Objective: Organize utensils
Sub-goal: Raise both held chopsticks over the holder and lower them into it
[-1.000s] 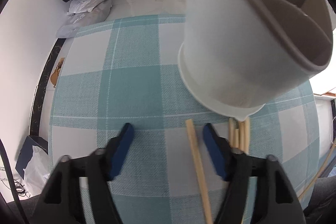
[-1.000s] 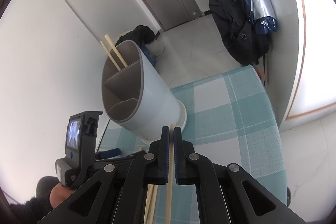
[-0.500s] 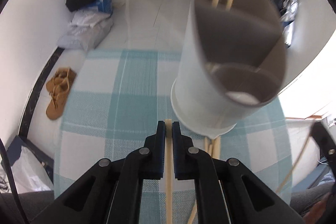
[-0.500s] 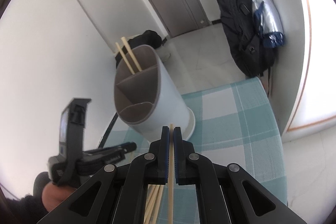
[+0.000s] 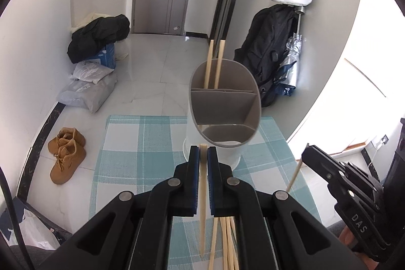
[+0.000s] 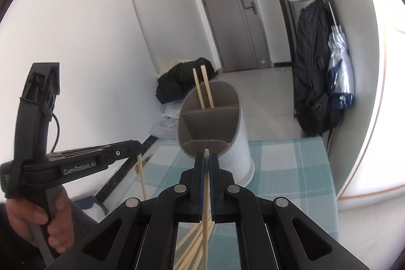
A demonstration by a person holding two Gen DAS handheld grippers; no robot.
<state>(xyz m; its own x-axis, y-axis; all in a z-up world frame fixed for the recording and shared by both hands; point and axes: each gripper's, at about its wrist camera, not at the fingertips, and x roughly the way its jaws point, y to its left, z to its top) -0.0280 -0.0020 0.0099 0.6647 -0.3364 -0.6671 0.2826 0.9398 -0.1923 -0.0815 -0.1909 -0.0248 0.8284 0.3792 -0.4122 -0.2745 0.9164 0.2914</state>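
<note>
Both grippers are lifted above the table (image 5: pixel 121 158), each clamped on one chopstick. Left gripper (image 5: pixel 203 153): jaws pressed onto a chopstick (image 5: pixel 202 206) that runs lengthwise between the blue pads, top end poking just past the fingertips, lower end hanging free above the checked cloth. Right gripper (image 6: pixel 206 160): same grip, jaws tight on its own chopstick (image 6: pixel 205 219), tip just proud of the pads. Each gripper shows in the other camera: the right one at the right edge of the left view (image 5: pixel 307 156) with its stick hanging down from it, the left one at the left of the right view (image 6: pixel 136 147) with a hand (image 6: pixel 38 219) on the handle. The utensil holder (image 5: pixel 224 115) stands upright on the cloth at the far side of the table, just ahead of both grippers. It's a white oval tub with grey dividers. Two chopsticks (image 5: pixel 214 65) stand in its far compartment, leaning slightly; the other compartments look unoccupied from here. A loose bundle of chopsticks (image 5: pixel 227 239) lies on the cloth below the grippers, at the near edge. On the floor past the table: brown boots (image 5: pixel 65 153), a black bag (image 5: pixel 270 52).
</note>
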